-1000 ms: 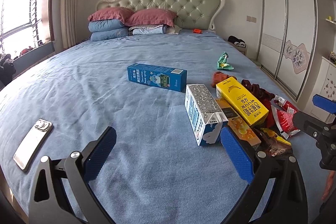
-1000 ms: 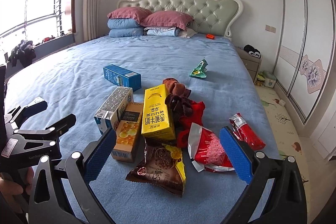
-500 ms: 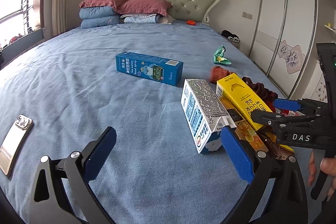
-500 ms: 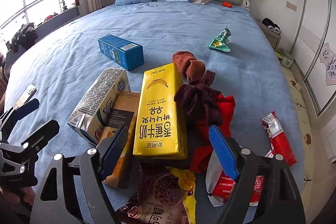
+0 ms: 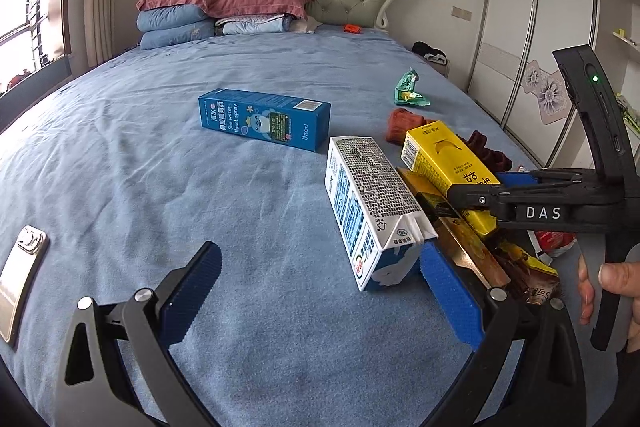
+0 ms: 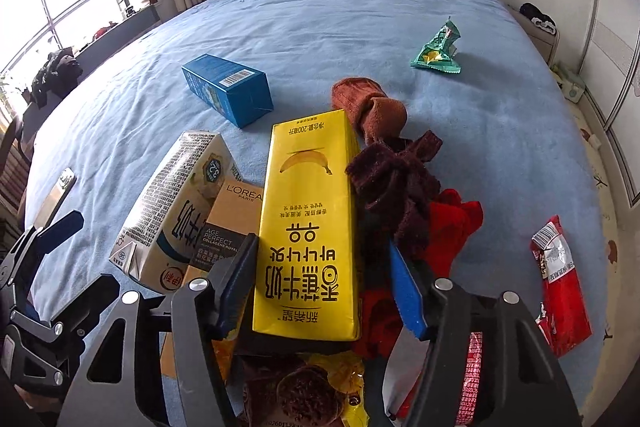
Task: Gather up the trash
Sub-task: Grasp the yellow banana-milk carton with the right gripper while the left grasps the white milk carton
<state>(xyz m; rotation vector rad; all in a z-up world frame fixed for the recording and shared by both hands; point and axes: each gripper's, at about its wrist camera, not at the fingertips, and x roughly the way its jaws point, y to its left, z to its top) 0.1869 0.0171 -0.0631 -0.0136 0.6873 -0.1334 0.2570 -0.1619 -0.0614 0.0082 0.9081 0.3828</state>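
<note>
Bed (image 5: 200, 187): cartons (image 6: 308, 227), wrappers, socks.

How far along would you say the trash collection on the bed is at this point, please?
Done: nothing looks collected; no bin or bag shows. In hand: the right gripper has been closing around the yellow banana-milk carton, which sits between its fingers, a gap showing at the right one. The left gripper is open and empty. Left: the white milk carton, blue rectangular spray box, green crumpled wrapper, red snack packet.
</note>
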